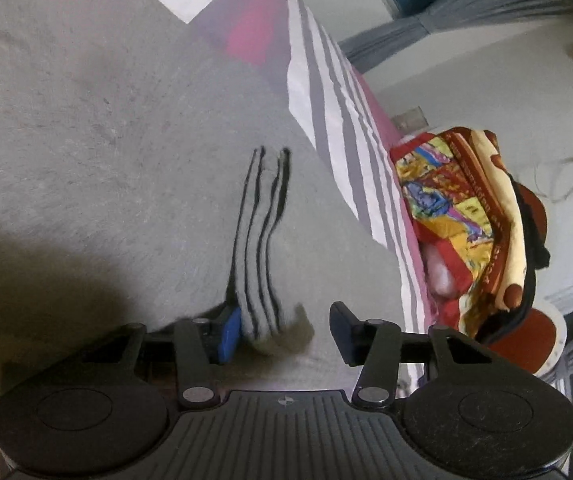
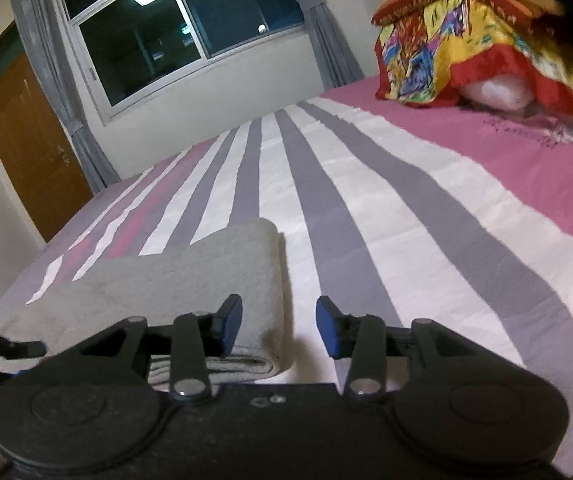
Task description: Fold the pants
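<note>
So on my feed the grey pants [image 2: 190, 280] were lying folded on the striped bed [image 2: 366, 208], over toward its left side. My left claw [image 1: 286, 334] was spread wide right above the fabric, with the black side stripes [image 1: 260, 236] bunched up against its left finger and nothing pinched. Right claw [image 2: 278, 330] was open too, hovering by the folded edge. Colorful blankets [image 2: 466, 48] were piled further back.

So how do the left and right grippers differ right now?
The left gripper points down at the pants, a striped fold between its fingers; the right gripper looks level across the bed, with the pants' folded corner behind its left finger. Both are open, gripping nothing.
</note>
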### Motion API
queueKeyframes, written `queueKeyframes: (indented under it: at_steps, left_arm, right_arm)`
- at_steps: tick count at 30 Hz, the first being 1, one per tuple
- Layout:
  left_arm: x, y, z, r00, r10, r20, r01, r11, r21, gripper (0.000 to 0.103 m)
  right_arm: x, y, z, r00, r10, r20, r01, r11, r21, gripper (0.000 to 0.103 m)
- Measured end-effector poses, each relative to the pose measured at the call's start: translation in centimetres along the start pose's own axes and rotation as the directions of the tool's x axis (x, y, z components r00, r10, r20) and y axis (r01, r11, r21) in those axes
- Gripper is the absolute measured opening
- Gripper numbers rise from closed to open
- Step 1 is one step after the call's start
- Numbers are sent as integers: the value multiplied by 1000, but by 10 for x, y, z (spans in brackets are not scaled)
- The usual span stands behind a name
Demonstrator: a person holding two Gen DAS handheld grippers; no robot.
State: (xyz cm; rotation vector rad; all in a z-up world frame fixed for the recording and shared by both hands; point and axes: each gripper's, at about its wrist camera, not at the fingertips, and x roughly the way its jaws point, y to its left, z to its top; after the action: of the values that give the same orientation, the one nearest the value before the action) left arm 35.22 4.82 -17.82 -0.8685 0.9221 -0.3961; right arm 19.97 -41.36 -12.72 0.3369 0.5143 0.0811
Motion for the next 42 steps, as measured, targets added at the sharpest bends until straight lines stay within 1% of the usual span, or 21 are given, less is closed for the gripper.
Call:
queueKeyframes:
  at_steps: [1, 3, 4, 6, 8, 9, 11, 13, 15, 17, 20, 22, 24, 26, 27, 29, 31, 34, 39, 42]
  left_arm:
    - [3, -1, -1, 1000, -1, -1, 1, 1000, -2, 48]
    - [8, -5, -4, 1000, 19, -1, -19, 1000, 6, 22]
    - [11, -6, -5, 1000, 25, 6, -26, 1000, 11, 22]
    - [3, -10, -10, 999, 25, 47, -27, 998, 52, 20]
    - [-11, -18, -13, 995, -11, 100, 2, 996, 94, 20]
    - [-17, -22, -17, 992, -28, 123, 14, 994, 113, 20]
    - [-25, -28, -20, 990, -31, 141, 10, 989, 149, 20]
    - [-24, -26, -24, 991, -3, 130, -20, 985, 174, 20]
    - [-17, -15, -26, 993, 37, 113, -55, 986, 157, 20]
    - [-14, -4, -25, 992, 25, 127, -41, 991, 130, 21]
    - [-13, -9, -24, 990, 46, 134, -65, 988, 140, 22]
    - [-12, -19, -23, 987, 75, 139, -100, 978, 183, 25]
    - [-13, -29, -20, 985, 100, 139, -130, 964, 232, 36]
    - [-11, -36, -14, 982, 125, 140, -160, 946, 280, 41]
    - [-8, -39, -10, 979, 144, 141, -181, 936, 303, 41]
    - [-2, -42, 2, 975, 161, 151, -202, 927, 317, 41]
    - [3, -41, 13, 973, 166, 160, -209, 925, 317, 41]
    - [16, -40, 33, 971, 171, 166, -216, 927, 307, 41]
    - [38, -40, 64, 967, 192, 170, -237, 922, 307, 41]
    - [48, -39, 74, 966, 197, 167, -242, 916, 320, 41]
  right_arm:
    - [4, 0, 0, 1000, -5, -16, 5, 1000, -1, 42]
    - [11, -1, 0, 999, -1, -34, 1, 1000, 4, 41]
    - [17, 0, 0, 999, 0, -47, 0, 1000, 4, 41]
    - [27, 2, -1, 997, -11, -74, 11, 1000, 1, 41]
    - [32, 3, -2, 997, -13, -77, 13, 1000, 4, 41]
    - [33, 3, -3, 997, -12, -76, 13, 1000, 7, 41]
    - [31, 2, -3, 997, -5, -74, 5, 1000, 4, 42]
    - [29, 3, -4, 997, 0, -74, -1, 1000, -6, 42]
    - [32, 4, -4, 996, -9, -93, 7, 1000, -16, 42]
    - [38, 4, -5, 992, -19, -127, 16, 999, -28, 46]
    - [43, 8, -6, 988, -45, -149, 35, 997, -65, 47]
    - [42, 9, -7, 987, -49, -152, 39, 997, -70, 47]
    - [39, 8, -5, 987, -45, -152, 35, 997, -69, 47]
    - [39, 7, -3, 988, -39, -150, 30, 997, -66, 47]
    - [40, 6, -2, 988, -34, -149, 25, 998, -64, 47]
    - [46, 6, 1, 988, -37, -152, 25, 997, -79, 47]
    - [56, 7, 6, 987, -42, -153, 26, 994, -109, 47]
    - [72, 7, 15, 986, -51, -158, 27, 989, -148, 50]
    - [107, 7, 40, 985, -56, -165, 28, 986, -164, 53]
    - [130, 10, 54, 984, -65, -164, 36, 984, -175, 56]
